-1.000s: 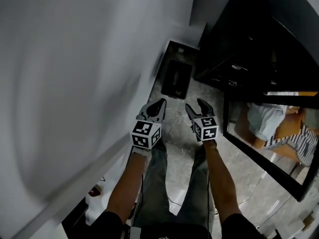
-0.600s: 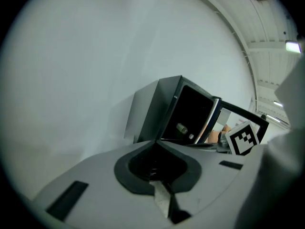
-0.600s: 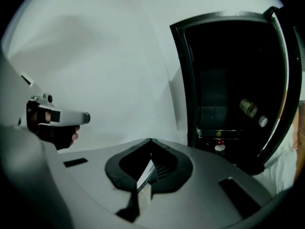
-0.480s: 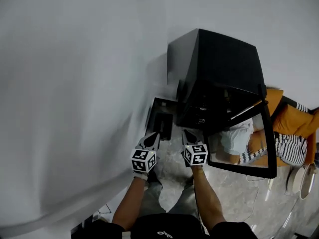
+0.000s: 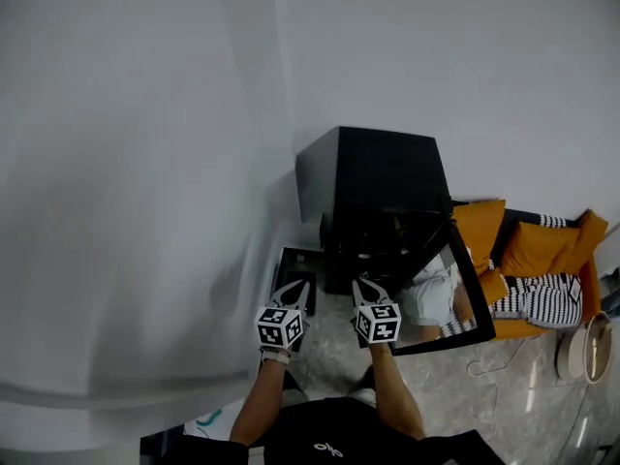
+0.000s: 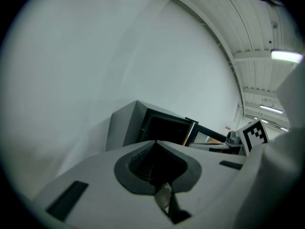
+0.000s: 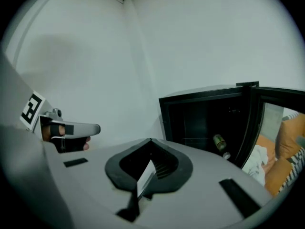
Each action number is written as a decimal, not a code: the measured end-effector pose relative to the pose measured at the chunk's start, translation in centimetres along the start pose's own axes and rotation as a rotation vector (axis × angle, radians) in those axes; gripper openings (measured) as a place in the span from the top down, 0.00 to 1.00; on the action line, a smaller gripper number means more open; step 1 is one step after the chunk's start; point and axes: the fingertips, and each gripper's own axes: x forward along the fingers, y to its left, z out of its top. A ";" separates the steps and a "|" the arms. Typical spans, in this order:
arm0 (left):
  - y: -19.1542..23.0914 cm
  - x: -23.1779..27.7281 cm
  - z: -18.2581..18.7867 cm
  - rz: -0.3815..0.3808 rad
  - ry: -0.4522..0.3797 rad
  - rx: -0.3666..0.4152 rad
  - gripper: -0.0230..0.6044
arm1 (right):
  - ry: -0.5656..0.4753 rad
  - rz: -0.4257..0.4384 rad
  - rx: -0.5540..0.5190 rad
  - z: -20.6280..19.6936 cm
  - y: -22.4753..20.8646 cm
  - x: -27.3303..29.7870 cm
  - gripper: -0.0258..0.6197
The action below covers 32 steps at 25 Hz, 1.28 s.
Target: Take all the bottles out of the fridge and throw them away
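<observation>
Left gripper (image 6: 155,141): jaws shut tip to tip, nothing between them. Right gripper (image 7: 150,140): just beside it, also closed and empty. Both were held side by side, not touching, and pointed at the fridge (image 5: 378,177).

The fridge was a small black box standing on the floor straight ahead of both grippers, its back to the wall (image 5: 145,163). Its glass door (image 5: 455,294) hung open, ahead and to the right of the right gripper. In the right gripper view one bottle (image 7: 219,141) lay tilted inside the fridge, low and near the door side. A smaller pale item sat just below it; could not tell what it was.

A bin (image 5: 295,263), dark and rectangular, sat on the floor just ahead of the left gripper, between the fridge and the wall.

The floor (image 5: 455,395) under the grippers was grey, stone-look and glossy, with a thin cable (image 5: 484,364) lying off to the right. The wall was plain white, filled everything left of the left gripper and turned a corner behind the fridge. Far right lay orange cushions (image 5: 528,248) and a striped cloth (image 5: 542,294). The left gripper view caught a white ceiling with a lit strip lamp (image 6: 287,56).
</observation>
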 end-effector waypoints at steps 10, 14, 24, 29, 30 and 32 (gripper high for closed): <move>-8.3 3.8 3.3 -0.114 -0.005 0.066 0.96 | -0.024 -0.060 0.070 1.6 -6.0 -6.2 0.95; -10.3 5.1 3.2 -0.150 0.007 0.083 0.96 | -0.044 -0.054 0.116 2.2 -7.4 -7.4 0.95; -12.5 7.4 3.0 -0.198 0.009 0.077 0.96 | -0.032 -0.102 0.107 2.1 -9.9 -9.1 0.95; -13.1 8.3 3.1 -0.220 0.005 0.077 0.96 | -0.039 -0.133 0.103 2.5 -11.1 -9.6 0.95; -13.0 8.5 3.1 -0.220 0.005 0.076 0.96 | -0.040 -0.138 0.101 2.6 -11.2 -9.7 0.95; -12.9 8.8 3.1 -0.219 0.004 0.074 0.96 | -0.040 -0.146 0.096 2.7 -11.5 -9.8 0.95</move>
